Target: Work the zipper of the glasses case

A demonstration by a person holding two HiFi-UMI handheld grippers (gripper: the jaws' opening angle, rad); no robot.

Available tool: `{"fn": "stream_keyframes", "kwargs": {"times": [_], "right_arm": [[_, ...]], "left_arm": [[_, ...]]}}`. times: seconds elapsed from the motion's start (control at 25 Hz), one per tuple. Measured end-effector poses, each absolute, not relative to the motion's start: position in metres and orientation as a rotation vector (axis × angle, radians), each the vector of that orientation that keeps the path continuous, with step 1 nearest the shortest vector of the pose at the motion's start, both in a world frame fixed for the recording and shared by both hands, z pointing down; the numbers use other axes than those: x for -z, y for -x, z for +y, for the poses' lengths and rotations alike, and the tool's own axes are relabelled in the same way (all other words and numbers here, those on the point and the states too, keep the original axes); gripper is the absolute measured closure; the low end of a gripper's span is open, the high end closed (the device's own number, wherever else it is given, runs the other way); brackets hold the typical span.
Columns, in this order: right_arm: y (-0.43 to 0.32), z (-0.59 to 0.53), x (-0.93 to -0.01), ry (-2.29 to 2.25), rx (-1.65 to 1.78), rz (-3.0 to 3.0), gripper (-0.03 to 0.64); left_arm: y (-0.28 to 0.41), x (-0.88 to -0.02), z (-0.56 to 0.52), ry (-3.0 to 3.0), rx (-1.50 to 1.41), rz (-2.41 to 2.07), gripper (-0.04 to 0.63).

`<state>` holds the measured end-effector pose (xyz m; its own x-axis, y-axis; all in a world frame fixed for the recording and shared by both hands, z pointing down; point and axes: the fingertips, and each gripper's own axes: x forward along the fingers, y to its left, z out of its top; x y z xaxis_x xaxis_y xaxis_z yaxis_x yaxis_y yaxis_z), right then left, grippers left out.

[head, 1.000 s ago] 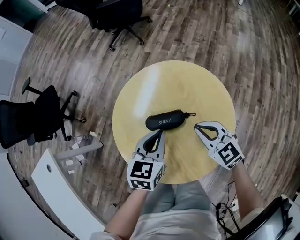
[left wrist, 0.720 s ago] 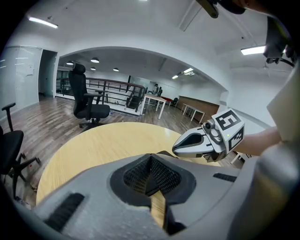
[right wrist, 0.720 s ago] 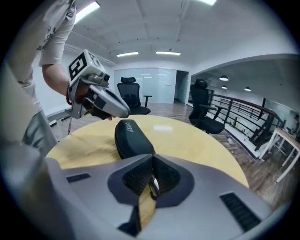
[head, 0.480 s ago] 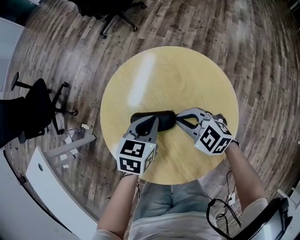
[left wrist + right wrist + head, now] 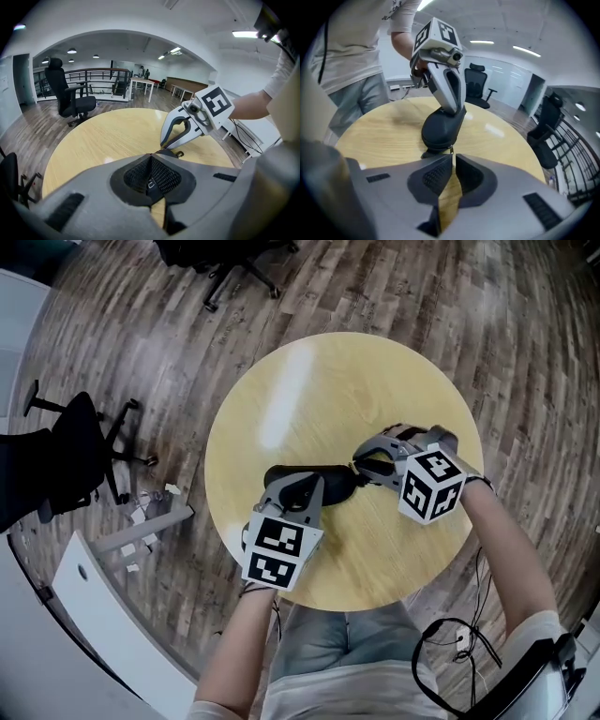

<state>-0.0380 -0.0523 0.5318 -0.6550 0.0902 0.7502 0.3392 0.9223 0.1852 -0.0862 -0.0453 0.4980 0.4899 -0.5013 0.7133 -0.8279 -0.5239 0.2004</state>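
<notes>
A black zippered glasses case (image 5: 323,480) lies near the middle of the round yellow table (image 5: 309,381). My left gripper (image 5: 305,486) comes in from the near side and is shut on the case's body; the case's dark shell (image 5: 149,183) shows between its mesh pads. My right gripper (image 5: 360,468) is at the case's right end. In the right gripper view the case (image 5: 438,129) lies straight ahead, with the left gripper (image 5: 452,112) clamped over it. The small metal zipper pull (image 5: 451,150) sits at the tips of my right gripper (image 5: 453,157), whose jaws are closed to a narrow slit on it.
Black office chairs stand on the wood floor at the left (image 5: 56,465) and the top (image 5: 225,259). A white desk edge (image 5: 94,615) and scattered scraps (image 5: 150,517) lie at the lower left. A cable (image 5: 459,634) hangs by the person's right side.
Both grippers moved in onto the case. The left one closed over its body, and the right one swung from the table's near right to the case's zipper end.
</notes>
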Motion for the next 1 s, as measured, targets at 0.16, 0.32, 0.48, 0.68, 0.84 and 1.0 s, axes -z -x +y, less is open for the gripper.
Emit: {"fn": "stream_keyframes", "kwargs": {"times": [0.16, 0.32, 0.48, 0.68, 0.84, 1.0], "right_arm": [[0.039, -0.041, -0.541, 0.602, 0.481, -2.146, 0.553], [0.049, -0.039, -0.545, 0.735, 0.579, -2.053, 0.552], [0.043, -0.043, -0.539, 0.737, 0.54, -2.001, 0.603], [0.042, -0.045, -0.538, 0.722, 0.564, -1.931, 0.604], [0.044, -0.047, -0.537, 0.689, 0.668, -1.936, 0.603], [0.042, -0.046, -0.537, 0.657, 0.636, -1.974, 0.603]], "left_arm": [[0.083, -0.499, -0.044, -2.212, -0.799, -1.096, 0.594], [0.085, -0.5, -0.043, -2.216, -0.8, -1.105, 0.594], [0.085, -0.5, -0.044, -2.217, -0.789, -1.109, 0.594], [0.087, -0.499, -0.045, -2.218, -0.775, -1.119, 0.594], [0.088, -0.5, -0.044, -2.22, -0.782, -1.111, 0.594], [0.087, -0.499, -0.044, -2.222, -0.788, -1.113, 0.594]]}}
